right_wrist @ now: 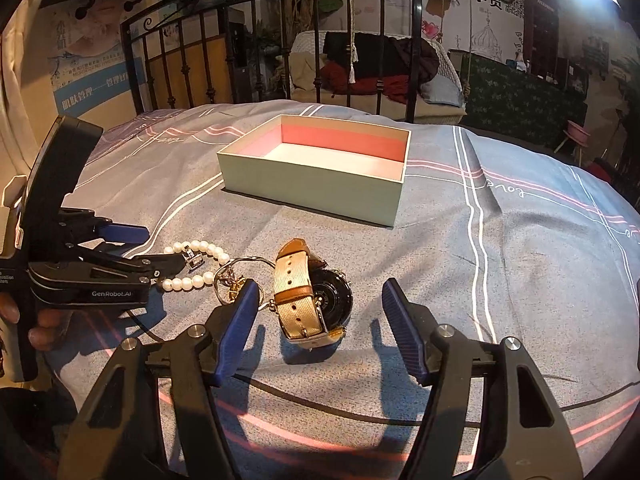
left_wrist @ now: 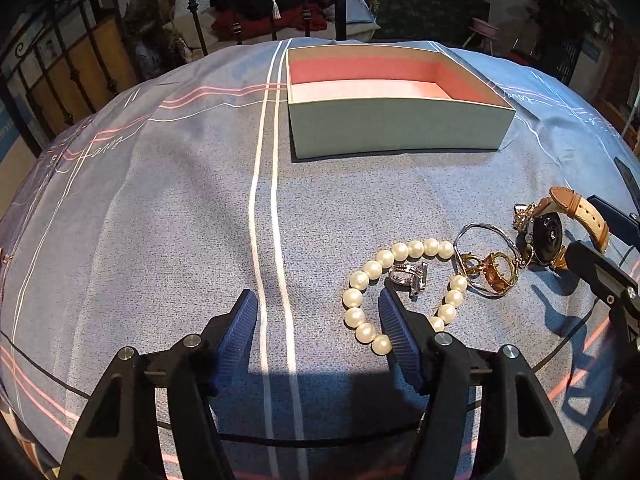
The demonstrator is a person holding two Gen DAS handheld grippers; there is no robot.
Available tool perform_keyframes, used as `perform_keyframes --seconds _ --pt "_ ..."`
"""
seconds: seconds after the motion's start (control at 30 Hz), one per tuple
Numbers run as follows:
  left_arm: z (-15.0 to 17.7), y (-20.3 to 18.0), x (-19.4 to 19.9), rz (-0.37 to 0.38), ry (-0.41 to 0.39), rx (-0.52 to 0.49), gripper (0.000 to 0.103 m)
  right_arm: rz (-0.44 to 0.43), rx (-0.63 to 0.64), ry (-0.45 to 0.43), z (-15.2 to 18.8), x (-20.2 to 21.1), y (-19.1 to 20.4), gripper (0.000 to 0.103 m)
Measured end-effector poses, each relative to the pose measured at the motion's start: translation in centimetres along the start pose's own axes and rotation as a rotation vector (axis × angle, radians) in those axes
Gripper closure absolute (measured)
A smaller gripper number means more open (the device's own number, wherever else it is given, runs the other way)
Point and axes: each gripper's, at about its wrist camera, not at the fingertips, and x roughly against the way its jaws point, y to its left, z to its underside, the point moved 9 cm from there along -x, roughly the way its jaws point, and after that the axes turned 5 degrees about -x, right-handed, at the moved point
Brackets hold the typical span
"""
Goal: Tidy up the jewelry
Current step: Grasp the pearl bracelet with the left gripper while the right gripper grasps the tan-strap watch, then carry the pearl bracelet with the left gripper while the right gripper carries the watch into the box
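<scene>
An open pale-green box with a pink lining (left_wrist: 400, 128) stands on the blue bedspread; it also shows in the right wrist view (right_wrist: 316, 192). A pearl bracelet (left_wrist: 360, 280) lies in front of it, around a small silver ring (left_wrist: 406, 274). Beside it lie a silver bangle (left_wrist: 480, 232) with a gold ring (left_wrist: 500, 272), and a tan-strapped watch (left_wrist: 556, 232). My left gripper (left_wrist: 318, 304) is open; its right finger rests inside the pearl loop. My right gripper (right_wrist: 318, 294) is open, low around the watch (right_wrist: 304, 292), without touching it.
The bedspread (left_wrist: 160, 220) has white and pink stripes. A black iron bed frame (right_wrist: 256, 44) stands behind the bed, with a wicker swing chair (right_wrist: 384, 64) holding dark clothes beyond it. The left gripper's body (right_wrist: 80, 276) sits left of the jewelry.
</scene>
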Motion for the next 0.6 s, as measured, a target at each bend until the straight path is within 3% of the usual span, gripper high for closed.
perform_keyframes --seconds 0.13,0.17,0.23,0.3,0.33,0.6 --pt "-0.1 -0.2 -0.2 -0.014 0.007 -0.016 0.041 -0.005 0.022 0.003 -0.3 -0.3 0.5 0.043" --pt "-0.1 -0.4 -0.1 -0.011 -0.001 -0.017 0.046 -0.006 0.028 0.009 -0.3 -0.4 0.7 0.047" --pt "-0.4 -1.0 0.1 0.011 -0.014 -0.034 0.061 -0.007 0.035 0.026 -0.2 -0.8 0.8 0.057" --pt "-0.8 -1.7 0.3 0.035 -0.032 -0.047 0.094 -0.011 0.047 0.048 0.2 -1.1 1.0 0.071" --pt "-1.1 -1.7 0.4 0.051 -0.038 -0.027 0.094 -0.013 0.057 0.052 0.3 -1.1 1.2 0.081" --pt "-4.6 -2.8 3.6 0.116 -0.15 -0.015 0.094 0.006 0.052 0.002 -0.5 0.1 0.5 0.084"
